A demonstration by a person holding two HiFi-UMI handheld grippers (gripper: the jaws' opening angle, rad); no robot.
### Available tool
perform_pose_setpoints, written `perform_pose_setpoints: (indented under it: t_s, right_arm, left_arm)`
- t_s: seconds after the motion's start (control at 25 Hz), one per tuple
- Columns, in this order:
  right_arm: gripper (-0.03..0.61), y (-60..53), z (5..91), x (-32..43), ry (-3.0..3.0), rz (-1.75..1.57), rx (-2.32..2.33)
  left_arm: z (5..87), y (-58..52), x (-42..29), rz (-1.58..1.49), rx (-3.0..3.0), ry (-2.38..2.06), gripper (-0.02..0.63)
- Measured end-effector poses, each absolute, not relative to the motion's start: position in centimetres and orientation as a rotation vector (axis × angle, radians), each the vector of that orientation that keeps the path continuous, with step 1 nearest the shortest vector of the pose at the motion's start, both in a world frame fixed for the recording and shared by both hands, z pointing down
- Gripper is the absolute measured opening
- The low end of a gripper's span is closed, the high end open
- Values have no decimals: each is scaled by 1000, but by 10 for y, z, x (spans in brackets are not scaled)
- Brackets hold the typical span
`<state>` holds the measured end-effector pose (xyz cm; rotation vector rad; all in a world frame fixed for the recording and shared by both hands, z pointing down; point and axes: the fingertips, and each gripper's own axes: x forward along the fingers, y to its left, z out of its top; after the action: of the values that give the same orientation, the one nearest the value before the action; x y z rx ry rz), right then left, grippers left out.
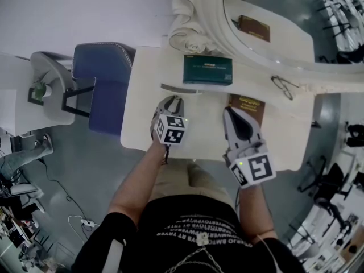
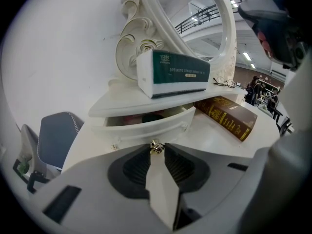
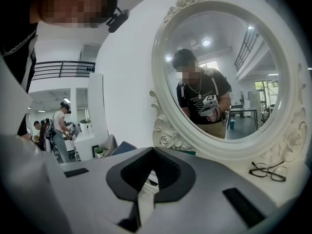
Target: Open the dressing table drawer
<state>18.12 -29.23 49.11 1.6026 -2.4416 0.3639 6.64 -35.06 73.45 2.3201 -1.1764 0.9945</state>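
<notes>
Evidently, the small knob [image 2: 156, 146] of the drawer [image 2: 146, 126] is pinched by the jaws of the left gripper [image 1: 173, 98], so the drawer, partly out at 12 o'clock beneath the shelf [image 2: 122, 108], can be pulled. The right gripper [image 1: 228, 111] is held clenched and empty at 3 o'clock, clear of it.

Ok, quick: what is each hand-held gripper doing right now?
Left hand-held gripper: closed on the drawer knob, with the drawer partly out.
Right hand-held gripper: closed, holding nothing.
</notes>
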Motion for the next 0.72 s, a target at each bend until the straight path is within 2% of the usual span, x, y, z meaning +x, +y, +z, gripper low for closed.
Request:
perform_pose_setpoints:
  t_s: [0.72]
  right_arm:
    - [3, -278, 486, 174, -2463, 368, 1602]
  left_arm:
    - [735, -325, 57, 993, 2312, -1183, 92]
